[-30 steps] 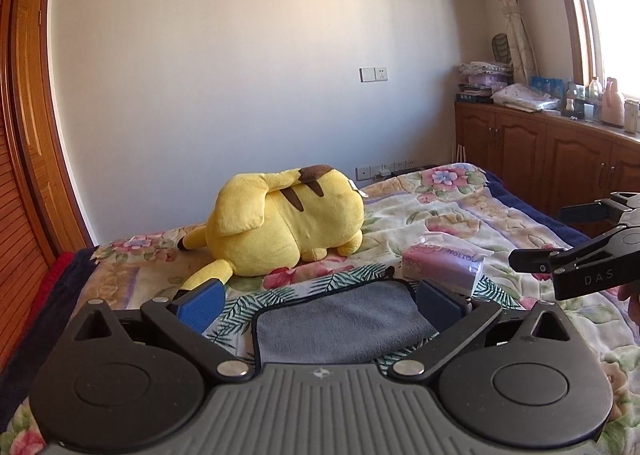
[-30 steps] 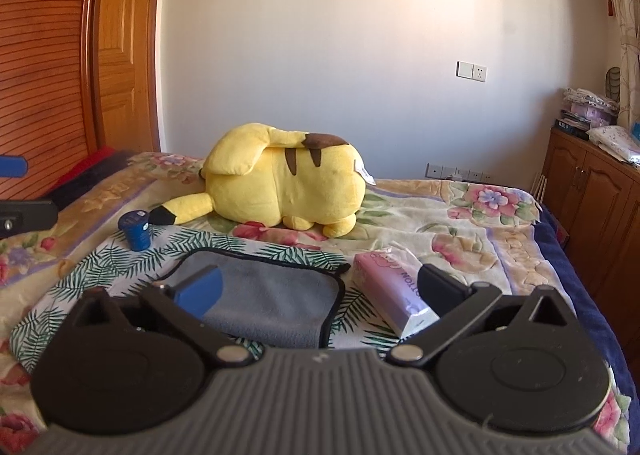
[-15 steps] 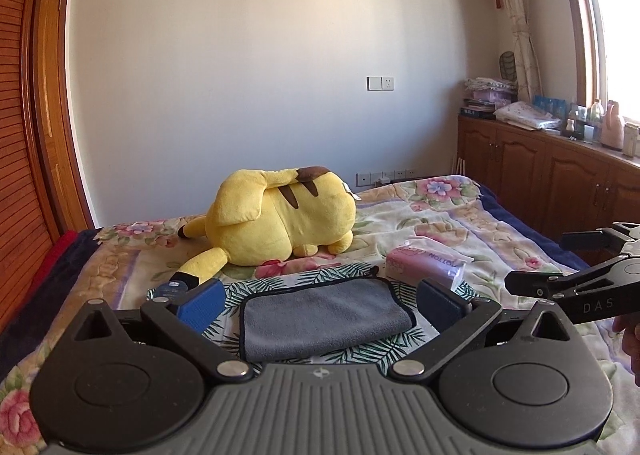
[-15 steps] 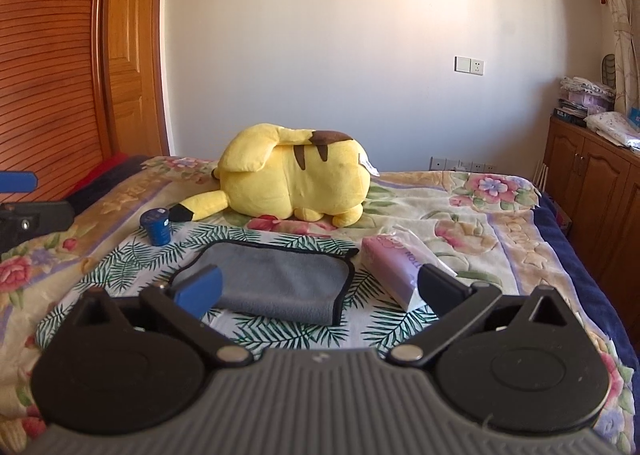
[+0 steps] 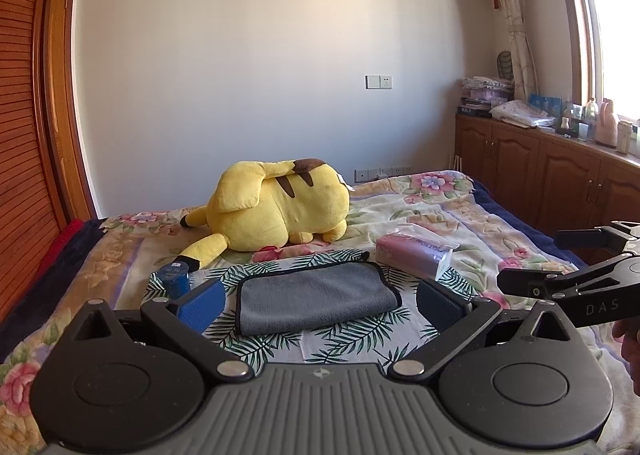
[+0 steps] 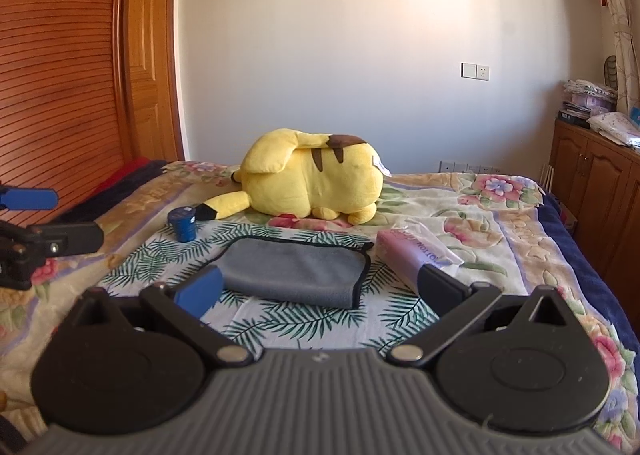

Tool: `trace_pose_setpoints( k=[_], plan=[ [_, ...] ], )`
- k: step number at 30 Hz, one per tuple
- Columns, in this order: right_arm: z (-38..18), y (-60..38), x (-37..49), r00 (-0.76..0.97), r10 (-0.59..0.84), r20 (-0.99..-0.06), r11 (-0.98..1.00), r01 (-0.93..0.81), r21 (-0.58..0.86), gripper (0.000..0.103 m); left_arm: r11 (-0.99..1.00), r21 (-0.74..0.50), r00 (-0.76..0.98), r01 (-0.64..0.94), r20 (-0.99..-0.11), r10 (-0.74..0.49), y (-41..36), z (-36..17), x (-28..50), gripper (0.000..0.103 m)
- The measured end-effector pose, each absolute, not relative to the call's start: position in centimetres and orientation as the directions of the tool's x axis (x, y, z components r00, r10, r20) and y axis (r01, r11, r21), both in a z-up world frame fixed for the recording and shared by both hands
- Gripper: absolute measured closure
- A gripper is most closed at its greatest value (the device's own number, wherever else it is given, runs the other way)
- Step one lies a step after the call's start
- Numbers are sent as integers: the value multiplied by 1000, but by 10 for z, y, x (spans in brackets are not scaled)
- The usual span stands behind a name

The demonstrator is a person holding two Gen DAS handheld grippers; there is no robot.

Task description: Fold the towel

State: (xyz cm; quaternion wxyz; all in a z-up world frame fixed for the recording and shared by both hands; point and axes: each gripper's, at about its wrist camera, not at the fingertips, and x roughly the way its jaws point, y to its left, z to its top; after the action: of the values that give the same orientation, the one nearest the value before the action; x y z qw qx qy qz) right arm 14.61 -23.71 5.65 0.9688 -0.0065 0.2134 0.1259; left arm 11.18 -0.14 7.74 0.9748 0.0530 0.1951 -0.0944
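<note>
A grey towel with a black hem (image 5: 316,297) lies folded flat on the floral bedspread, also in the right wrist view (image 6: 296,271). My left gripper (image 5: 320,305) is open and empty, held back from the towel's near edge. My right gripper (image 6: 318,293) is open and empty, also short of the towel. Each gripper shows at the edge of the other's view: the right one (image 5: 568,279) at the right, the left one (image 6: 36,223) at the left.
A yellow plush toy (image 5: 276,207) lies behind the towel. A pink tissue pack (image 5: 412,255) sits to the towel's right, a small blue can (image 5: 173,279) to its left. Wooden cabinets (image 5: 560,171) stand along the right wall, a wooden wardrobe (image 6: 60,67) at left.
Both grippers have pulled back and risen away from the towel, so it now sits farther ahead and fully in view. The towel itself has not moved.
</note>
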Motion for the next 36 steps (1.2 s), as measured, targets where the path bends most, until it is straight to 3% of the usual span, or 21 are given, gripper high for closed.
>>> trace_pose_setpoints(
  k=[36],
  plan=[
    [13,-236,68,889,229,-397,973,-220,68,0,985,39,878,170,-460,-133,12,10,47,16]
  ],
)
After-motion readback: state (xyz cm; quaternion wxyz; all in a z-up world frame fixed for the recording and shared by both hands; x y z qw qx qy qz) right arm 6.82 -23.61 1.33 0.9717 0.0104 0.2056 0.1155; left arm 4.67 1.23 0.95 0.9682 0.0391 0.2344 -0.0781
